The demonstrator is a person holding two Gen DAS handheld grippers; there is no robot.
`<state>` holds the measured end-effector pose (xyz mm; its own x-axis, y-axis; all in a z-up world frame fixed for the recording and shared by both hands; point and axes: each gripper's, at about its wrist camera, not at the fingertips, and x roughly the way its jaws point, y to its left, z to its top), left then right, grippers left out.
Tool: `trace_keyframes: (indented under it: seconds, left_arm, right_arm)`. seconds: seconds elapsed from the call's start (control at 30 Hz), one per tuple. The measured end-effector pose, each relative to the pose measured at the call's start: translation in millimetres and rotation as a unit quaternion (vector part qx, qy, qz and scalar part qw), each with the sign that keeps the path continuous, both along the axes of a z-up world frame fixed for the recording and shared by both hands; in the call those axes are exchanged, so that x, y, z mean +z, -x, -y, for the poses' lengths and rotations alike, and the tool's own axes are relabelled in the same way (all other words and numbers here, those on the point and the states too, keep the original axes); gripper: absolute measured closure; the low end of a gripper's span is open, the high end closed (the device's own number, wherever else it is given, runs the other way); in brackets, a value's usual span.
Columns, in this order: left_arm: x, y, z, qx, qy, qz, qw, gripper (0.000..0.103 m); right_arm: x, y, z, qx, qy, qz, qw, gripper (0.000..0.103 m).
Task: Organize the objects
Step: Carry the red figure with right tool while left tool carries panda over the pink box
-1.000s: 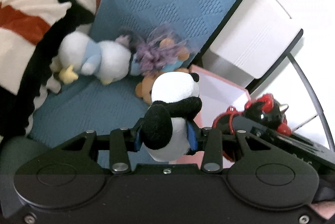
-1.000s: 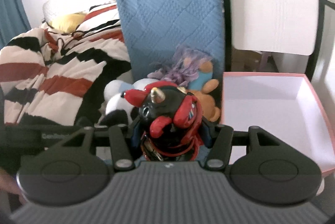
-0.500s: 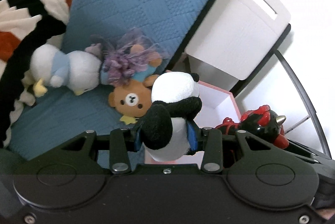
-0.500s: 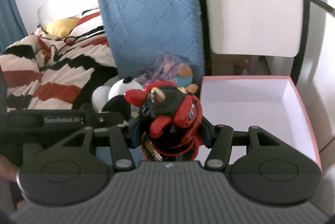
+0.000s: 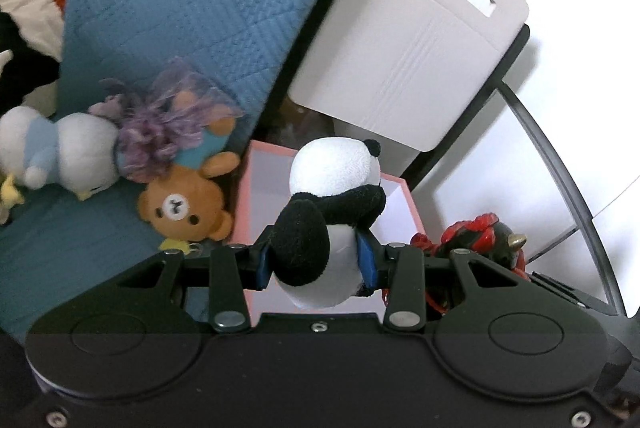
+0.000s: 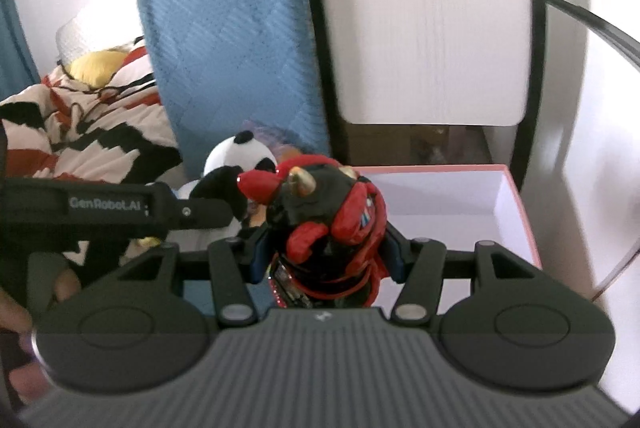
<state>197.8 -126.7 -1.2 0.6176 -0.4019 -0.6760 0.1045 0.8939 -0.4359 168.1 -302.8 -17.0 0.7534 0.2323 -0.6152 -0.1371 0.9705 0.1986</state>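
My left gripper is shut on a black-and-white panda plush, held over the near left edge of an open pink box with a white inside. The right gripper is shut on a black and red horned toy, which hangs by the box's near left corner. In the right wrist view the panda and the left gripper's body show just left of the horned toy. The horned toy also shows at the right of the left wrist view.
A brown bear plush, a purple-haired doll and a white and blue penguin plush lie on a blue quilted cushion. Behind the box stands a white chair back with a black frame. A striped blanket lies left.
Both grippers have carried their toys to the right, toward the pink box. The plush pile has slid left in the left wrist view and the box now fills more of both views.
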Motion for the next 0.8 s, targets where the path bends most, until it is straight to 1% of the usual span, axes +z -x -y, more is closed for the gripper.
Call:
trace_keyframes:
  seconds: [0.1,0.23,0.37,0.47,0.6,0.63,0.67,0.7,0.73,0.8]
  left_arm:
    - [-8,-13,19,-0.009,-0.004,-0.003,0.9999,0.064]
    - [-29,-30,44,-0.023,-0.016,-0.019,0.9994,0.064]
    - [-56,-45,67,-0.029,-0.024,-0.049,0.9981,0.064]
    - [-76,-56,85,-0.037,-0.032,-0.068,0.9964,0.064]
    - [-105,-73,107,-0.054,-0.040,-0.095,0.9933,0.064]
    - [-113,-77,112,-0.058,-0.040,-0.100,0.9925,0.066]
    - [-120,-80,115,-0.062,-0.038,-0.103,0.9920,0.071]
    - [-128,-84,118,-0.066,-0.037,-0.114,0.9906,0.073]
    - [-138,-89,121,-0.066,-0.036,-0.132,0.9884,0.078]
    - [-153,-94,123,-0.066,-0.023,-0.153,0.9858,0.079]
  right_arm:
    - [-9,-9,17,-0.011,-0.001,-0.012,1.000,0.046]
    - [-31,-21,40,-0.032,0.001,-0.036,0.999,0.046]
    - [-59,-34,57,-0.048,-0.003,-0.065,0.997,0.046]
    - [-85,-45,69,-0.054,-0.003,-0.095,0.994,0.046]
    - [-112,-54,85,-0.062,-0.002,-0.124,0.990,0.046]
    - [-119,-58,89,-0.066,-0.004,-0.131,0.989,0.046]
    - [-125,-60,93,-0.070,-0.005,-0.137,0.988,0.046]
    - [-131,-63,96,-0.075,-0.005,-0.143,0.987,0.046]
    - [-137,-66,100,-0.081,-0.004,-0.150,0.985,0.046]
    - [-147,-69,106,-0.086,0.000,-0.157,0.984,0.046]
